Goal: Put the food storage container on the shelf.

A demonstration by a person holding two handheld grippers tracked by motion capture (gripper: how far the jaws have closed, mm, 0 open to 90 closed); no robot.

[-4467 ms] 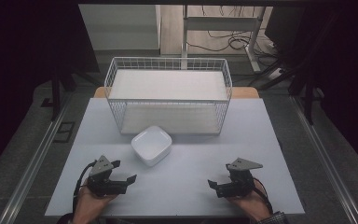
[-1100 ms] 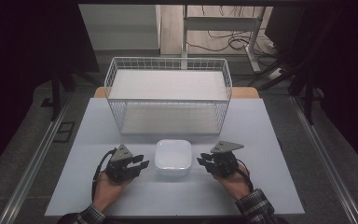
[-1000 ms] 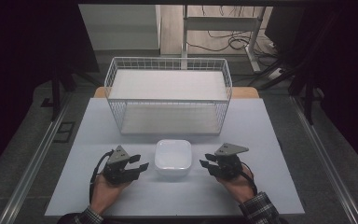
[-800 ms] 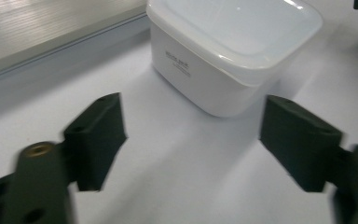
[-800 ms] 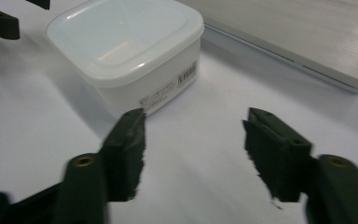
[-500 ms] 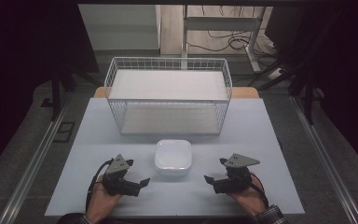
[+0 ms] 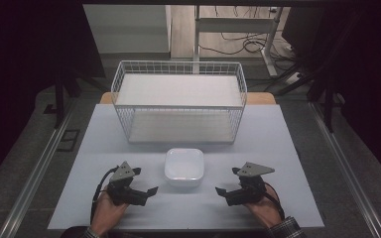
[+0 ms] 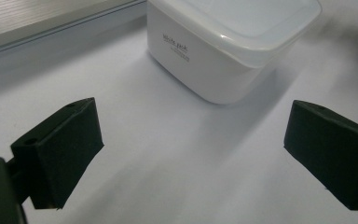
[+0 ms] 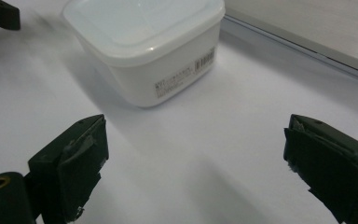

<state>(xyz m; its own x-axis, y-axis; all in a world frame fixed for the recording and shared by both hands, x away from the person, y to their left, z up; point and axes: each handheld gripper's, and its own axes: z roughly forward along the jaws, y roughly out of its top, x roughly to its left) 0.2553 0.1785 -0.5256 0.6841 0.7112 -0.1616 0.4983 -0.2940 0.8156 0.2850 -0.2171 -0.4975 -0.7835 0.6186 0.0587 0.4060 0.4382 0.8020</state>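
Apparently lidded white container (image 7: 183,167), contents unseen.

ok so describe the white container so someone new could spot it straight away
Find the big white wire basket at the table's far side. Just in front of it, on the pale tabletop, sits the white container: square, round-cornered and lidded, the single solid tub there.
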